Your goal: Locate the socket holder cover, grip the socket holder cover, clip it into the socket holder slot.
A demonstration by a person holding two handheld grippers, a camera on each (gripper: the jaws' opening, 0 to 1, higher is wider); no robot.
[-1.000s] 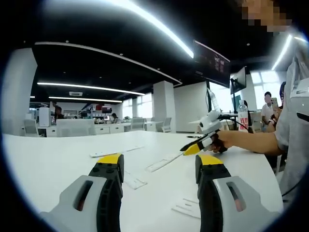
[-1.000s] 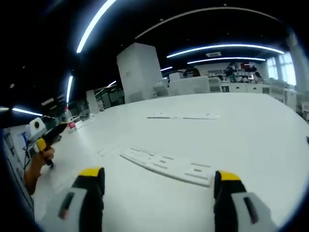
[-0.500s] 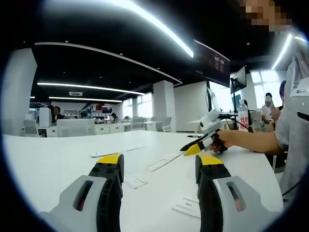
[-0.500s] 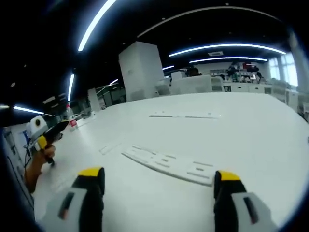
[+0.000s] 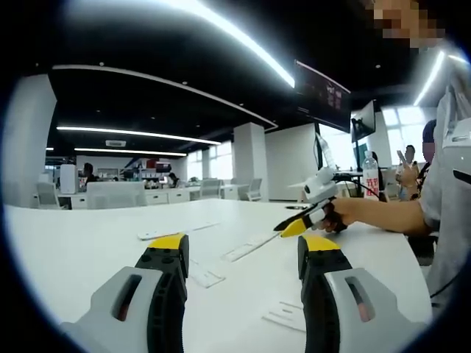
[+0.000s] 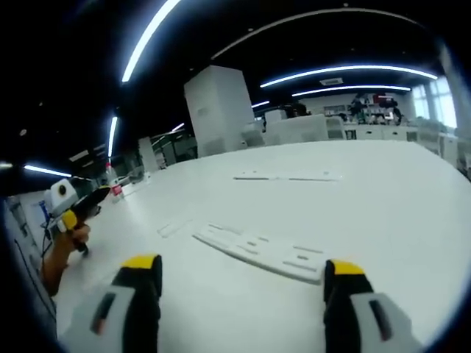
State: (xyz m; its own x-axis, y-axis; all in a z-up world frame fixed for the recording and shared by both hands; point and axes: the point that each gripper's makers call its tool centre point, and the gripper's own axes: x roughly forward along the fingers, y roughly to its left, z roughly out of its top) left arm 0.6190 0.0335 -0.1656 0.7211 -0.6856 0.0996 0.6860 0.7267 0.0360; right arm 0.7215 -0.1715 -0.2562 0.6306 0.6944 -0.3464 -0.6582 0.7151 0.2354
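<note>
Both grippers hover over a white table with jaws spread apart, holding nothing: the left gripper in its own view, the right gripper in its own. In the right gripper view, a long white socket holder lies flat just ahead of the jaws. A thin white strip, possibly the cover, lies well beyond it.
</note>
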